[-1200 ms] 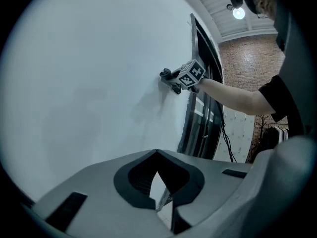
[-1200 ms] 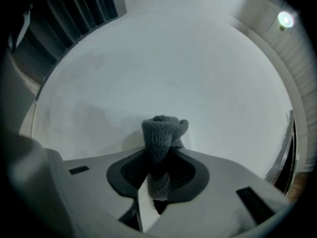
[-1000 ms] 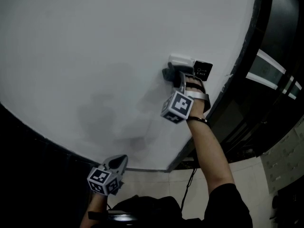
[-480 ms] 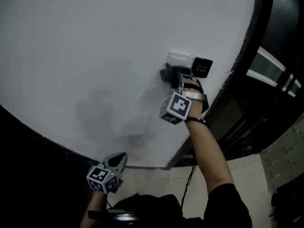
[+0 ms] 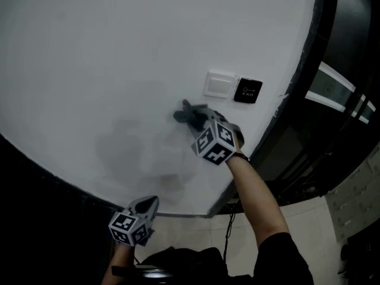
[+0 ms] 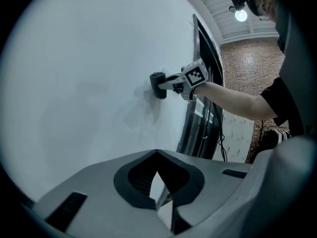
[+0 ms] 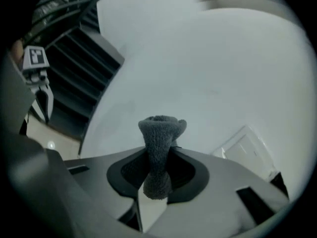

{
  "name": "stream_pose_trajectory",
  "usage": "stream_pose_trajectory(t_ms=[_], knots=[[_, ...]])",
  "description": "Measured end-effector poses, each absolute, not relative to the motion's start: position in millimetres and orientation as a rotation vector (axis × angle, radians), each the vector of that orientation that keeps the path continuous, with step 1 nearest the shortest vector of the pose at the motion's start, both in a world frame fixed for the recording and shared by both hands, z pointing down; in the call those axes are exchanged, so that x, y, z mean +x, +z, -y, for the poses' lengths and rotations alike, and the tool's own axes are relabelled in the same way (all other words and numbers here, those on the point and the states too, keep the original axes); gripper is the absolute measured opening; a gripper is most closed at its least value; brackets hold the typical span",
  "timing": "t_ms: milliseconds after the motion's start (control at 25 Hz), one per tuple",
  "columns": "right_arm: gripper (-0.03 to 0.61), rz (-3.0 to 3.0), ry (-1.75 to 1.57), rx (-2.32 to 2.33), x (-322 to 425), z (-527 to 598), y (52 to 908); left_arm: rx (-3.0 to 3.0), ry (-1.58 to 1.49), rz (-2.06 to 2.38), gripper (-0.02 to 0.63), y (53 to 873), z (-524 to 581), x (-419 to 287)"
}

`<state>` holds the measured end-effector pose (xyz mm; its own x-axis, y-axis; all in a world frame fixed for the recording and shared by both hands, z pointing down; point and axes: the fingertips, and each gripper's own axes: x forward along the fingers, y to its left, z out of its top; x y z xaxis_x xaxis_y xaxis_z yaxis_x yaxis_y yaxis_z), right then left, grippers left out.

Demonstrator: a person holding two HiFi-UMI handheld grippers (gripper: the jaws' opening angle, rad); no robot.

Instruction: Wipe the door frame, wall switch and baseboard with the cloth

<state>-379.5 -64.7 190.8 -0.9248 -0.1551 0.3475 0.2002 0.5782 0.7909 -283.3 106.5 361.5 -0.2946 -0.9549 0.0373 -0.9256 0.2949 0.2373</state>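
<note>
The lower end of the dark grey terry cloth (image 7: 157, 148) is buried in the right gripper (image 7: 156, 155), so only its twisted stem and bunched head show. Whether that head presses on the plain white wall (image 5: 119, 58) or stops just short of it cannot be told; from the left gripper view it sits right at the surface. The black square exit plate (image 5: 248, 91) is mostly cut off in the right gripper view. The dark band along the foot of the wall is too dim to read as a baseboard. The person's left hand is hidden under the marker cube.

The cloth's long axis runs along the right gripper's jaws and points straight at the wall, with the wider, folded head foremost. In the head view it points up and left from the gripper, below and to the left of the white rectangular wall switch (image 5: 221, 84), apart from it. The switch and the exit plate sit side by side, near the dark door frame (image 5: 297, 94).

The right gripper's jaws are clamped on the cloth's stem. The left gripper (image 6: 157, 156) hangs low near the bottom of the wall, its tips together, with nothing between them.
</note>
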Motion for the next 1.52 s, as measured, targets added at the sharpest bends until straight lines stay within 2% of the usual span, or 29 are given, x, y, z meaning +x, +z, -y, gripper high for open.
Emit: stream_pose_trajectory(t_ms=[160,280,680,1240,1520], knots=[[0.092,2.861,-0.801,-0.47,-379.0,7.7,130.9,1.738,-0.247,2.395,-0.009,361.1,-105.6,-284.1],[0.091,2.993,-0.481,-0.505,-383.0,18.5,86.5,1.731,-0.247,2.414,-0.009,357.0,-106.4,-284.5],[0.091,3.024,-0.387,-0.108,-369.9,123.8,81.4,1.708,-0.235,2.432,-0.009,356.9,-105.8,-287.3],[0.091,2.989,-0.375,0.033,-314.0,209.3,82.4,1.776,-0.203,2.372,-0.009,352.4,-55.6,-253.7],[0.091,3.009,-0.315,0.07,-309.4,213.5,82.9,1.791,-0.205,2.363,-0.009,354.7,-63.1,-263.3]])
